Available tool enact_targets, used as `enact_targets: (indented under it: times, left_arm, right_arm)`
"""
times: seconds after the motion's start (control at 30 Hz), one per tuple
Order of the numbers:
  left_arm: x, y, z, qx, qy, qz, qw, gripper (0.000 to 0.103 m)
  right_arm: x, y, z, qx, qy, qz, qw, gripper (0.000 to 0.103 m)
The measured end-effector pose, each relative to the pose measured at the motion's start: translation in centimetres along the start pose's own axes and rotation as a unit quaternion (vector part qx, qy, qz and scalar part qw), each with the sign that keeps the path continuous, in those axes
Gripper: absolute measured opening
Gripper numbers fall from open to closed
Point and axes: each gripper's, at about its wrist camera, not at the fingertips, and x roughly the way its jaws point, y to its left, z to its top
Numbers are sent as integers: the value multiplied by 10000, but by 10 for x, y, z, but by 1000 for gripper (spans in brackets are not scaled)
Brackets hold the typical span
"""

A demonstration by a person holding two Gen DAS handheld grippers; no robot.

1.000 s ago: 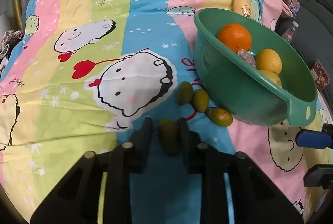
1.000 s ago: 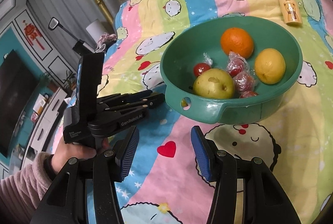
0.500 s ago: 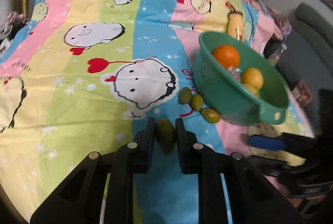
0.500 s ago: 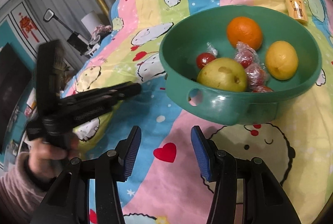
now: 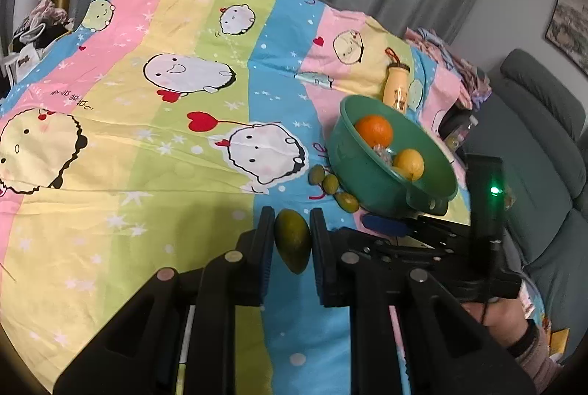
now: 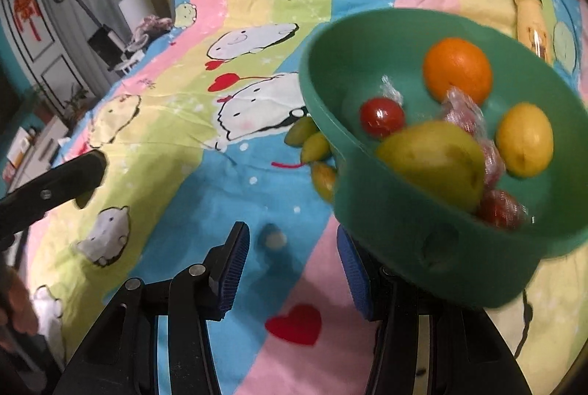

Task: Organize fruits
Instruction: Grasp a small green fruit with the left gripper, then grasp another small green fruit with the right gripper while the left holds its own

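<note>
While the left gripper clamps a small oval green fruit, the green plastic basin lies ahead-right; the right gripper, nearer, gapes empty.

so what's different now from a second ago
The left gripper, already shut on the green mango, has lifted it off the quilt. The right gripper, open, moved in toward the green bowl. The bowl's fruit and three small mangoes stayed put.

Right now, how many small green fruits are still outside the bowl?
4: one held in the left gripper, above the bedspread, and three lying in a row on the bedspread against the green bowl. More may hide behind it.
</note>
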Motion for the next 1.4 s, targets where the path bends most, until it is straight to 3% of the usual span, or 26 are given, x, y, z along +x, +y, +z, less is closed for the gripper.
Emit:
enact_targets:
  times: [0.17,0.27,0.37,0.77,0.83,0.87,0.93,1.1,1.4]
  left_arm:
    - [-11,12,3,-179,-108,-96,9997,19]
    - [-17,17,3,-259,-138,-149,9995,19]
    - [-19,19,2,-265,-131,-147,9995,19]
    - [-17,20,7,-372,-114,-319,9987,19]
    - [-18,22,9,-401,-130,-333,9986,19]
    - [-19,24,9,-434,-144,-348,9983,19]
    - [-21,24,9,-463,-168,-364,9981,19]
    - [-23,26,10,-478,-173,-354,9981,19]
    - [-21,23,8,-385,-159,-395,9983,19]
  right_arm:
    - [6,-2,6,56,19,-289,9996,50]
    - [7,-18,10,433,-22,-168,9989,44]
    - [9,-24,12,549,-38,-48,9985,44]
    - [22,2,17,382,-160,-815,9958,46]
    - [23,2,17,361,-146,-890,9953,43]
    - [23,2,17,349,-154,-898,9952,37]
    - [22,1,18,355,-166,-857,9955,24]
    - [16,4,14,350,-186,-636,9972,24]
    - [-37,23,-5,392,-648,379,9964,24]
